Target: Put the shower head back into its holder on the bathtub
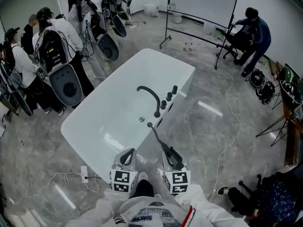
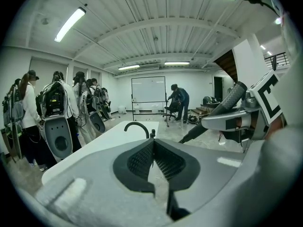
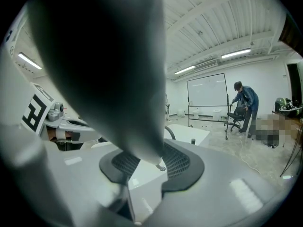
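Note:
The white bathtub (image 1: 156, 56) lies ahead, with a black curved faucet (image 1: 150, 94) and a row of black knobs (image 1: 169, 96) on its right rim. My right gripper (image 1: 169, 151) is shut on the dark shower head (image 1: 158, 138), whose far end reaches the tub's near right rim. In the right gripper view the shower head (image 3: 109, 70) is a big blurred dark shape rising from between the jaws of that gripper (image 3: 147, 160). My left gripper (image 1: 129, 151) hangs beside it, over the tub's near end. Its pads (image 2: 142, 160) meet with nothing in them. I cannot pick out the holder.
Several people wearing equipment packs (image 1: 57, 46) stand along the tub's left side. A whiteboard on a stand (image 1: 203, 1) and a person at a chair (image 1: 253, 34) are at the back right. A cable (image 1: 232, 122) and a power strip (image 1: 84, 174) lie on the floor.

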Motion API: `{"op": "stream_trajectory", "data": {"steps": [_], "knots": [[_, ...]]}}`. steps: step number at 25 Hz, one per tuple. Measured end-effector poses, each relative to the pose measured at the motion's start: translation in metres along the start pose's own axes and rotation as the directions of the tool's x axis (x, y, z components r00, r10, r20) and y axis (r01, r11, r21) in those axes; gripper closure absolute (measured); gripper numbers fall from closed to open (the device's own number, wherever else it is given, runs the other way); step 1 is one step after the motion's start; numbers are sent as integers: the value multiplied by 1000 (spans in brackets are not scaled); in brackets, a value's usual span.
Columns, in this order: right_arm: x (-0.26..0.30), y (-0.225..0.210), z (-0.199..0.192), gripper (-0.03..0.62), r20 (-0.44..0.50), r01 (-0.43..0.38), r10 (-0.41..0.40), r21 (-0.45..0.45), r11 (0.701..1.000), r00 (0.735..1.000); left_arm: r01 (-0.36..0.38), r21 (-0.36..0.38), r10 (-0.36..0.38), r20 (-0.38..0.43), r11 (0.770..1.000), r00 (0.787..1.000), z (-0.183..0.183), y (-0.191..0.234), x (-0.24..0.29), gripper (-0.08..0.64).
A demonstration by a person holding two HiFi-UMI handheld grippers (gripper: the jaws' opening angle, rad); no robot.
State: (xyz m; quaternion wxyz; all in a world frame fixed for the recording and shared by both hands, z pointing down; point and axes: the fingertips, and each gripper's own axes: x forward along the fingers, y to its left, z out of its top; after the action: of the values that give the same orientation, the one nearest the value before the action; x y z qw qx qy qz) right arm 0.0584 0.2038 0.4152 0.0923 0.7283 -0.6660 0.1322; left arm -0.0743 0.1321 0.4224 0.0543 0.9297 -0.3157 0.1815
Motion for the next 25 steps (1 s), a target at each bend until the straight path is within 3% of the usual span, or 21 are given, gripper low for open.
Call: {"op": "stream_trajectory", "data": {"steps": [25], "knots": [[108,32,-3,454,-92,7,-9,-24,1000,996,27,-27,-27,-14,999,1000,-5,93,55,560]]}}
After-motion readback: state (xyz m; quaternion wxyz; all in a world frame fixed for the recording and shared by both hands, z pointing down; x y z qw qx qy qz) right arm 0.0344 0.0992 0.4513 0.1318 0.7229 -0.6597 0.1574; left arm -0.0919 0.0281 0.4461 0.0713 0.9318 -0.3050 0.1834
